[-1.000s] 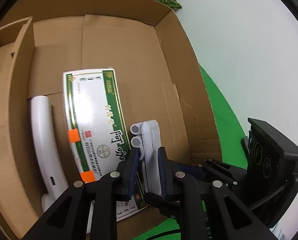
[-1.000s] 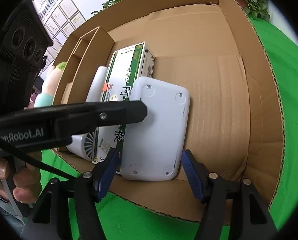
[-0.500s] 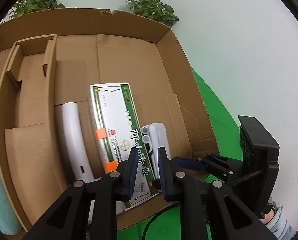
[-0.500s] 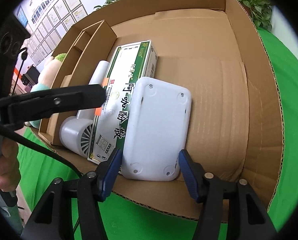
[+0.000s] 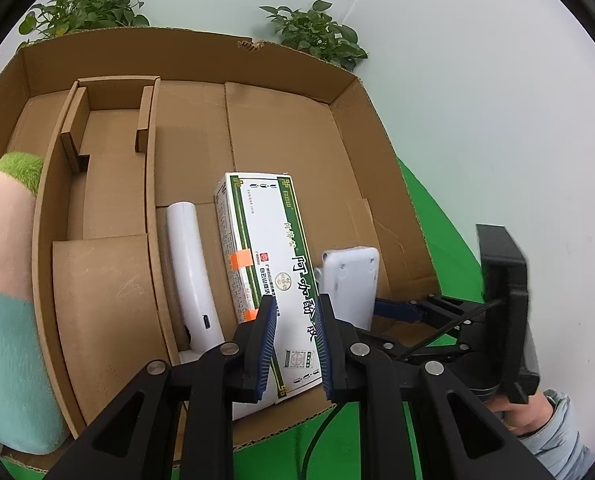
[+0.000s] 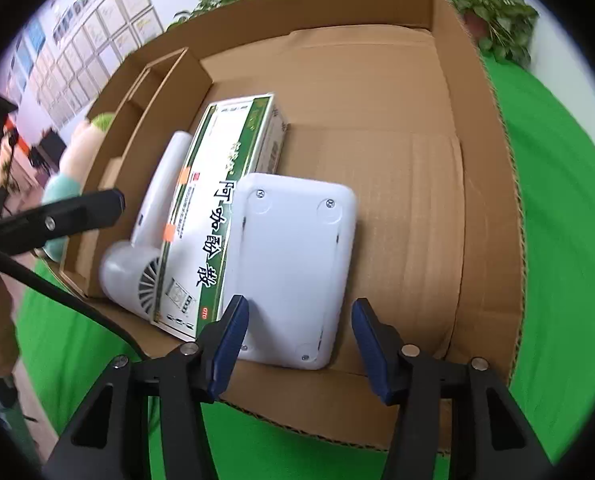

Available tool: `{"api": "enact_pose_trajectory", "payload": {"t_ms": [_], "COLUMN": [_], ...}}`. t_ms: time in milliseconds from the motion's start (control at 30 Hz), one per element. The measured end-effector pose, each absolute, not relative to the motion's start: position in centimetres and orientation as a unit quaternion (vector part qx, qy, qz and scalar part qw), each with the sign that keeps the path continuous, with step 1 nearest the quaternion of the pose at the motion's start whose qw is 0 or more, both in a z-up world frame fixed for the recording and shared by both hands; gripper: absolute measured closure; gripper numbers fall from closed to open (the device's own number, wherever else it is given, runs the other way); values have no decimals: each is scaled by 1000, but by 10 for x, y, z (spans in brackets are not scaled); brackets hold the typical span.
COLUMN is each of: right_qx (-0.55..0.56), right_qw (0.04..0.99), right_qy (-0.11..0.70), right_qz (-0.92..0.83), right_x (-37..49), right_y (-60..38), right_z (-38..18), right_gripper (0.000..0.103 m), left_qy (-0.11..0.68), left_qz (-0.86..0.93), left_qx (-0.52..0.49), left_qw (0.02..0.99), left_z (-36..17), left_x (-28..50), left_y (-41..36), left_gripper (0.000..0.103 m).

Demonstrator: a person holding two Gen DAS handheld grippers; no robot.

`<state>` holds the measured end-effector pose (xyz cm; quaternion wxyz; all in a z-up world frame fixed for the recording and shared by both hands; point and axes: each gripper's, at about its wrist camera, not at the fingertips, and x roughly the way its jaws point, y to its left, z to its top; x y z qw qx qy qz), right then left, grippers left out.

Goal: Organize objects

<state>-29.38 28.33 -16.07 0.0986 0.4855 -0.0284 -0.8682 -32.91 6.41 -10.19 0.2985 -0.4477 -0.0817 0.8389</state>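
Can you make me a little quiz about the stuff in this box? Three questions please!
1. True or false: the green-and-white carton lies between the white handheld fan and the flat white device.
2. Pick one. Where is the plush toy?
A. in the big compartment of the cardboard box
B. outside the box, beside its wall
C. on top of the carton
3. What colour is the cloth under the box?

Key: 1 true; 2 B; 3 green.
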Motion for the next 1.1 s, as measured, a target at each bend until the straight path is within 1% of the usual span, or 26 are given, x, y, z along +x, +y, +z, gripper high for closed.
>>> {"api": "enact_pose_trajectory", "payload": {"t_ms": [100, 233, 267, 400, 467, 533, 567, 600, 633, 667, 700, 733, 767, 900, 1100], "right_qx": [491, 483, 480, 464, 461, 451, 439, 423, 396, 362, 337, 306, 290, 243, 264], "right_qw": [98, 86, 91, 93, 91, 83, 81, 78, 68, 55, 46, 35, 29, -11, -51], "right_qy": [-39, -22, -29, -50, -55, -58, -53, -42, -25, -8, 2, 10, 8, -12, -22], "right_qz": [-865, -871, -872, -879, -881, -887, -893, -902, -915, -930, -940, -951, -957, -970, -963], "right_x": [-289, -288, -288, -291, -291, -285, -282, -276, -261, -246, -239, -223, -221, -209, -226], "right_y": [287, 285, 286, 292, 295, 290, 285, 280, 275, 267, 260, 252, 248, 229, 220], "right_z": [-166, -160, -158, -148, -145, -140, -138, -134, -127, -122, -121, -122, -124, -141, -156], "right_gripper": [51, 51, 51, 51, 51, 50, 49, 37, 29, 16, 13, 10, 1, 1, 1], "left_qy": [-78, -76, -76, -70, -64, -51, -39, -31, -21, -15, -9, -4, -1, 10, 29], "left_qz": [840, 841, 842, 849, 858, 877, 894, 905, 919, 928, 939, 946, 954, 964, 959], "left_qx": [-447, -446, -446, -438, -425, -399, -375, -357, -332, -316, -298, -286, -272, -263, -282], "left_qw": [299, 296, 295, 287, 281, 265, 245, 230, 209, 195, 173, 150, 124, 46, 19], "left_z": [-103, -105, -105, -104, -99, -92, -87, -84, -81, -80, -80, -81, -84, -107, -143], "left_x": [-328, -328, -328, -324, -320, -310, -301, -292, -279, -270, -258, -249, -238, -222, -233], "left_y": [64, 62, 61, 55, 51, 45, 41, 37, 32, 29, 24, 21, 16, 10, 16], "left_gripper": [87, 86, 84, 83, 79, 57, 51, 36, 21, 15, 6, 0, 1, 1, 1]}}
